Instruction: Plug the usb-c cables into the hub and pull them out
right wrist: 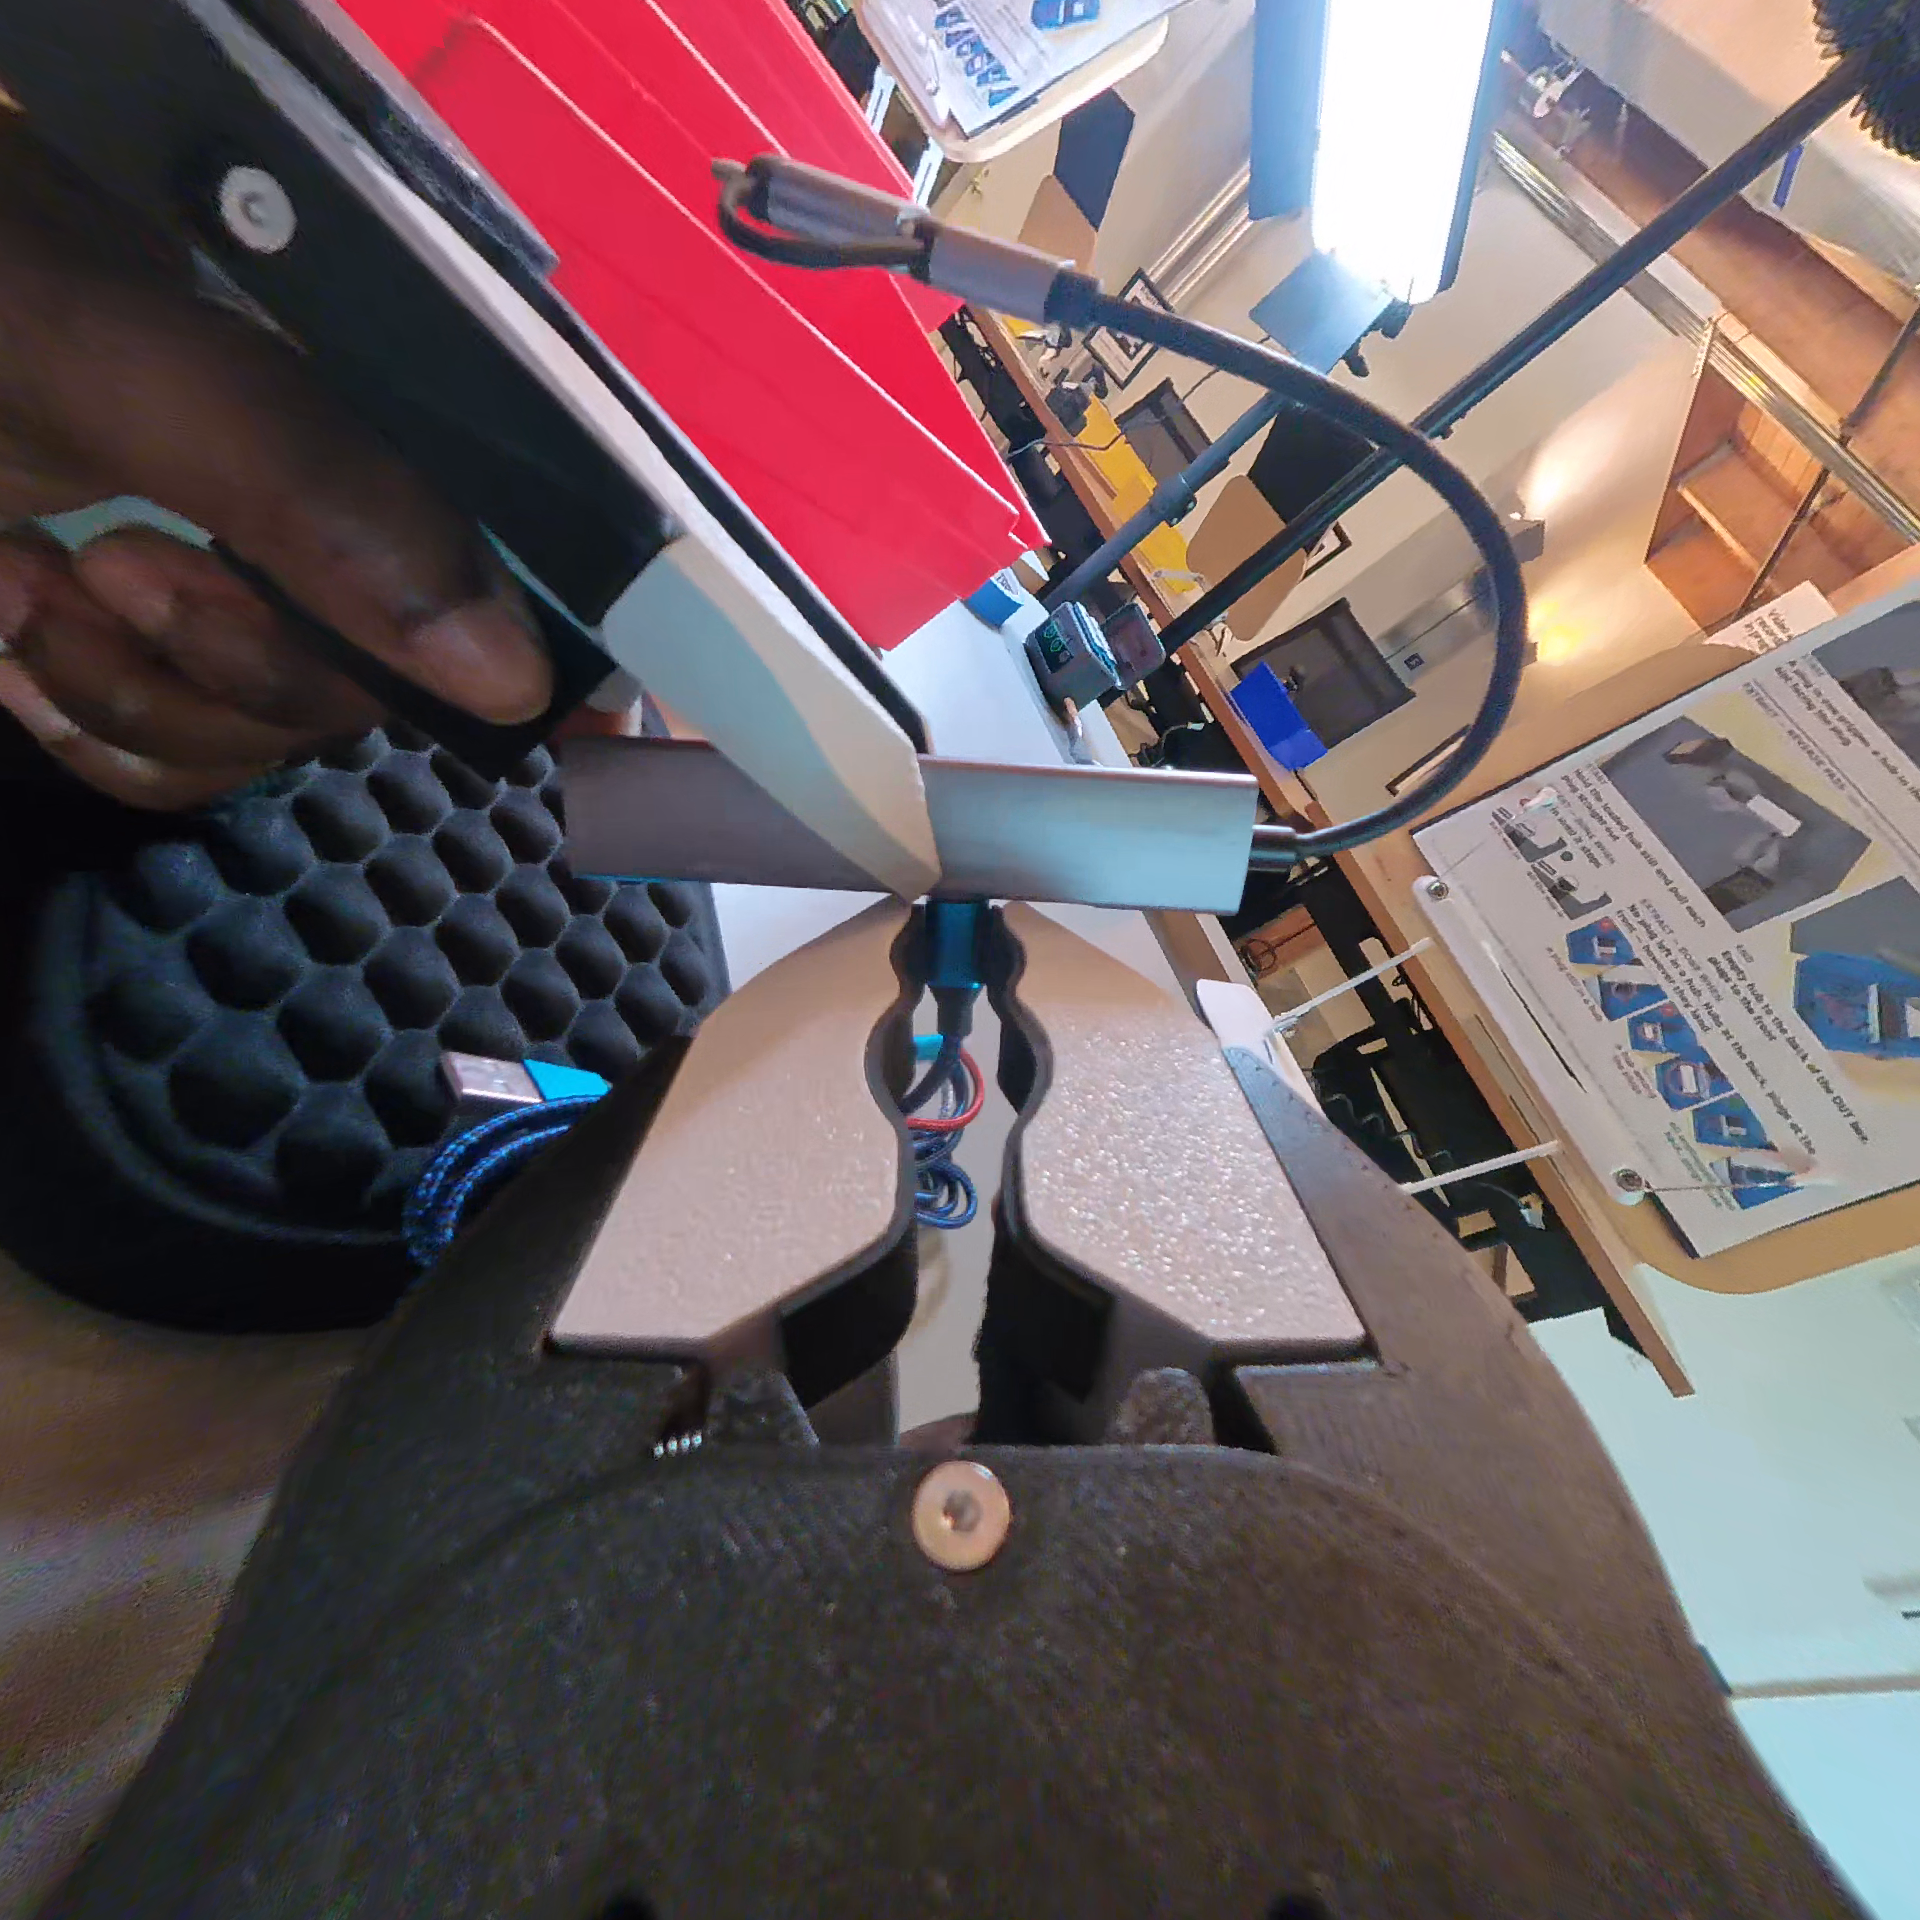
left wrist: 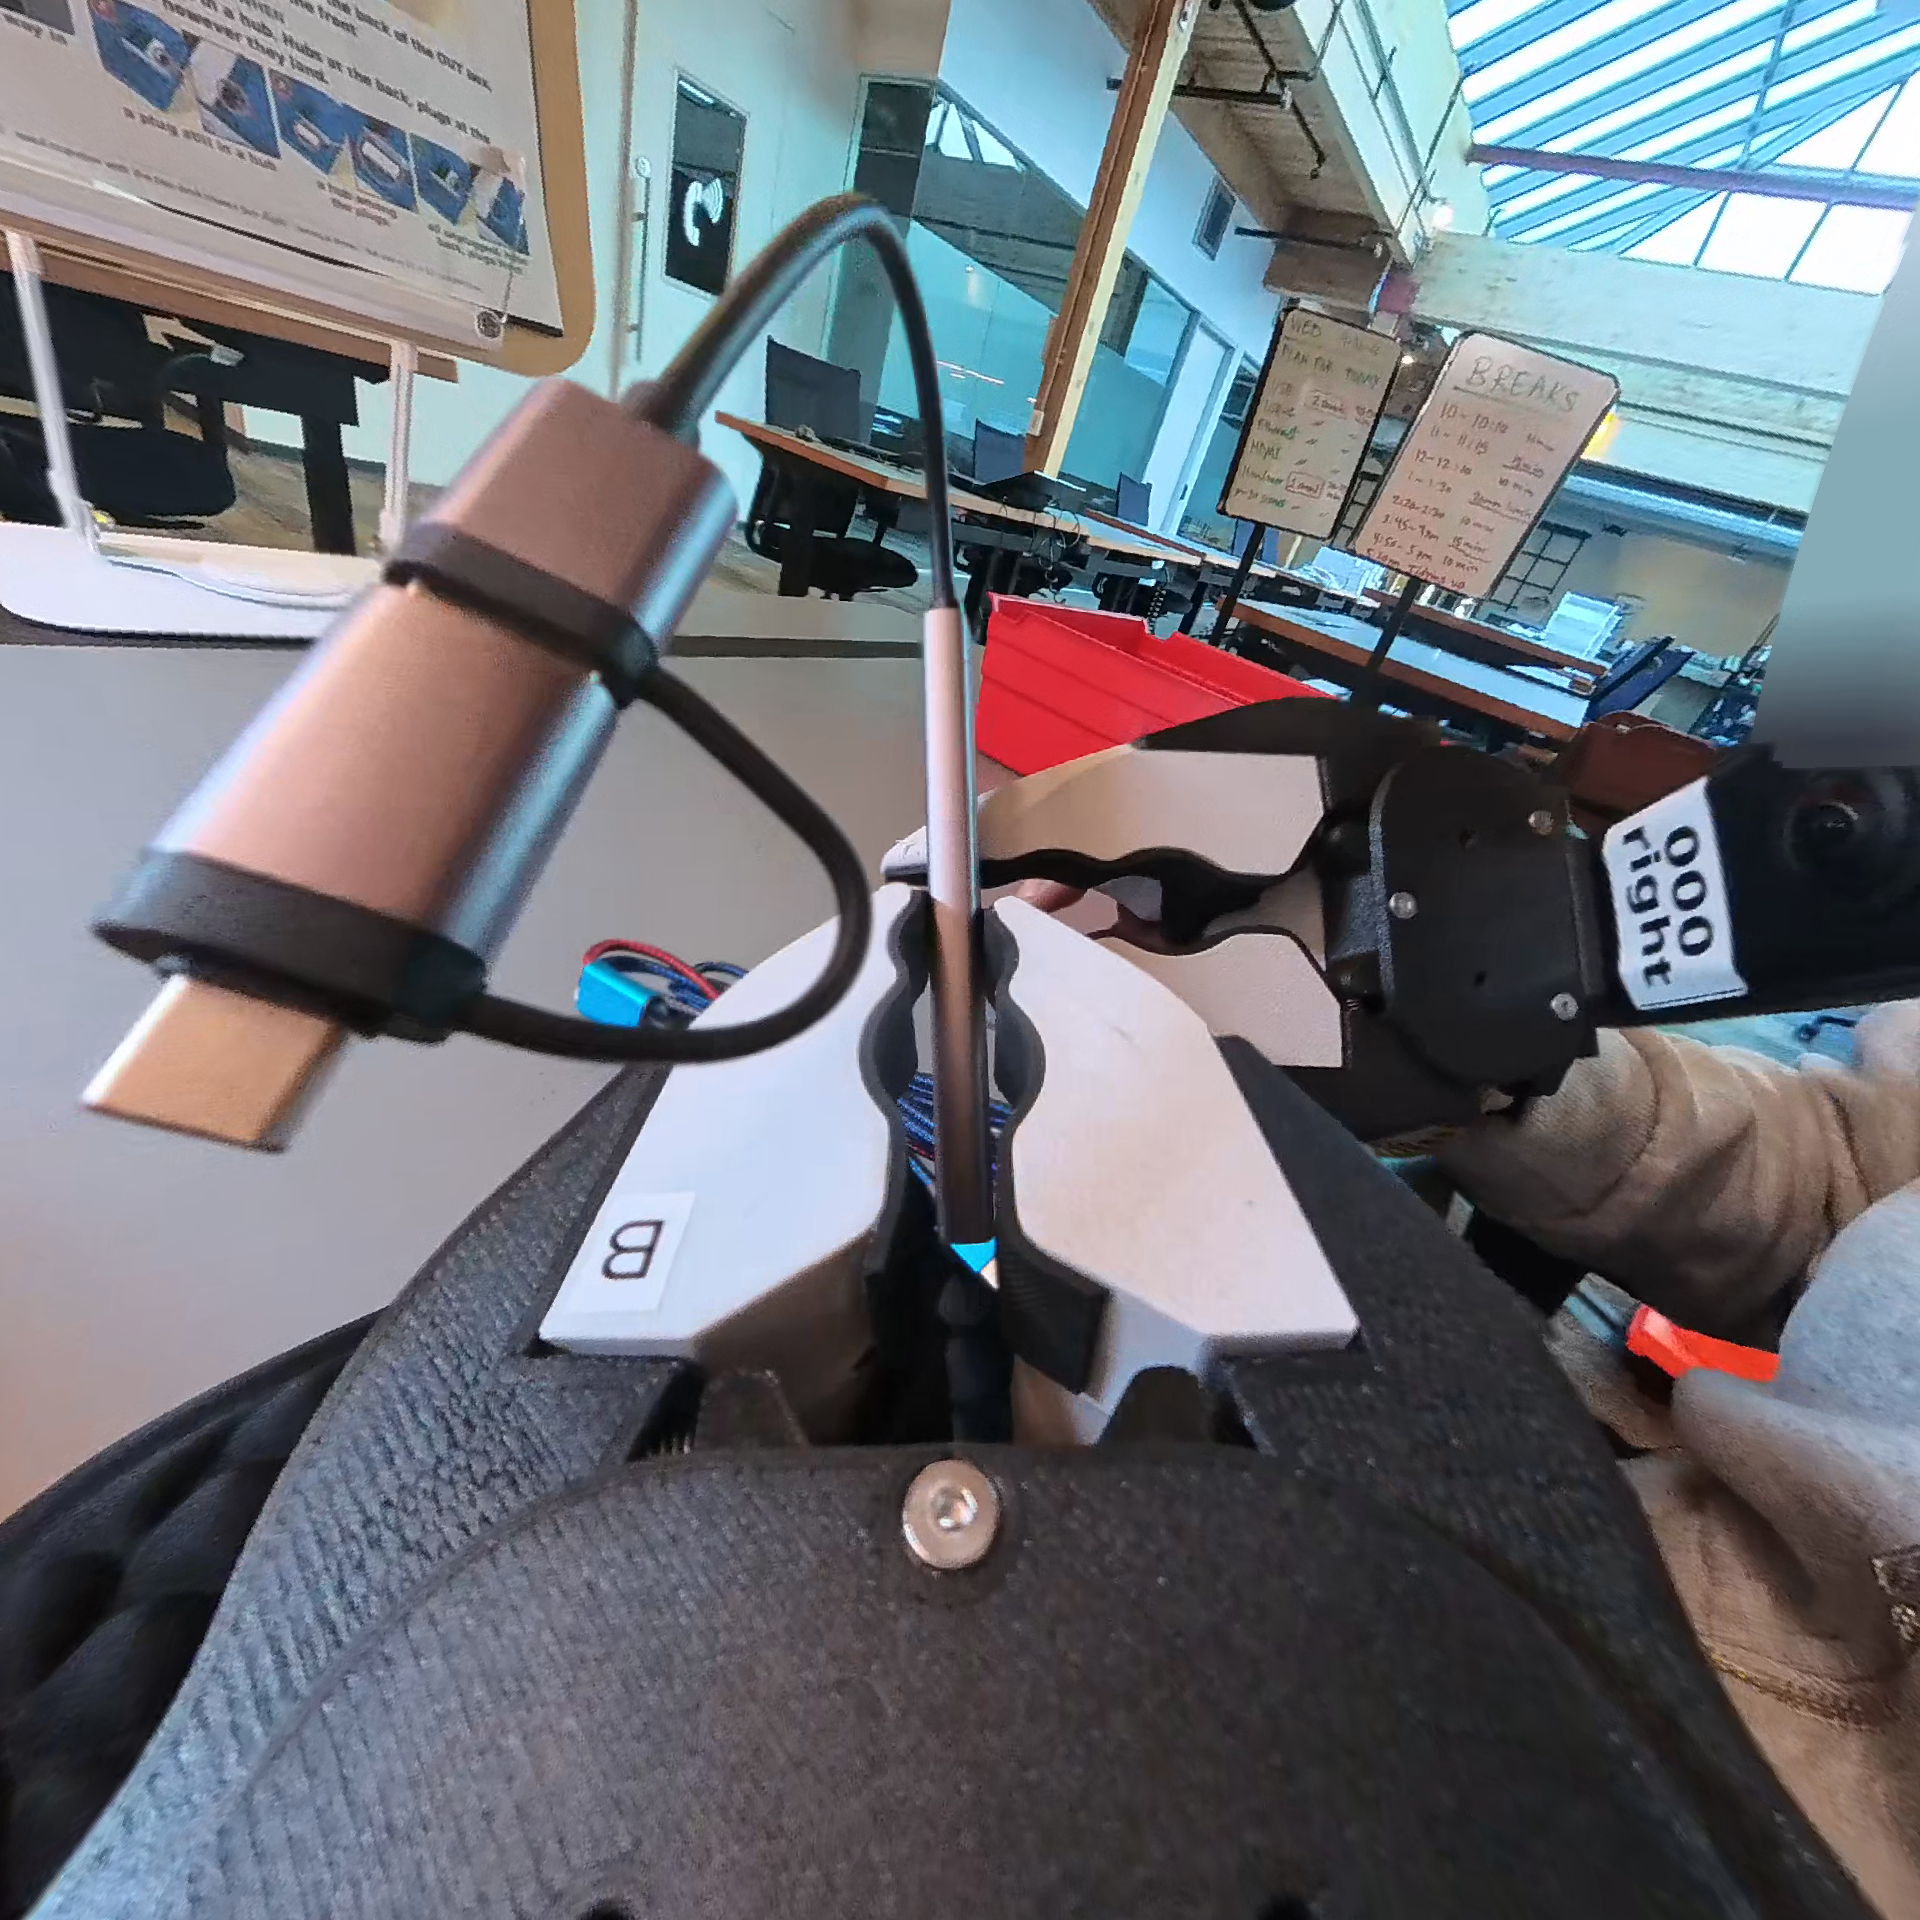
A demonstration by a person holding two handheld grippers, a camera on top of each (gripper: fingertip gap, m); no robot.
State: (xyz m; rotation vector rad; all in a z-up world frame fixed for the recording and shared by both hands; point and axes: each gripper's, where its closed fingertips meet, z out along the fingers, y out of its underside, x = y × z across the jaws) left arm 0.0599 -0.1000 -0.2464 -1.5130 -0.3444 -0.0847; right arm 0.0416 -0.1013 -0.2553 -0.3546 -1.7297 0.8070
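— While pinched edge-on in left gripper (left wrist: 951, 1081): hub (left wrist: 954, 914), long axis along the fingers, pigtail end pointing away.
— And right gripper (right wrist: 951, 966)?
— Clamped on one blue plug (right wrist: 951, 951) under hub. One hub, two blue plugs.

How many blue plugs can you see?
2. One blue plug is pinched in the right gripper against the hub. Another lies loose at left. More may be hidden.

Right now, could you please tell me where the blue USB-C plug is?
In the right wrist view, the blue plug sits between the right gripper jaws, its tip meeting the underside of the grey hub, which the left gripper clamps.
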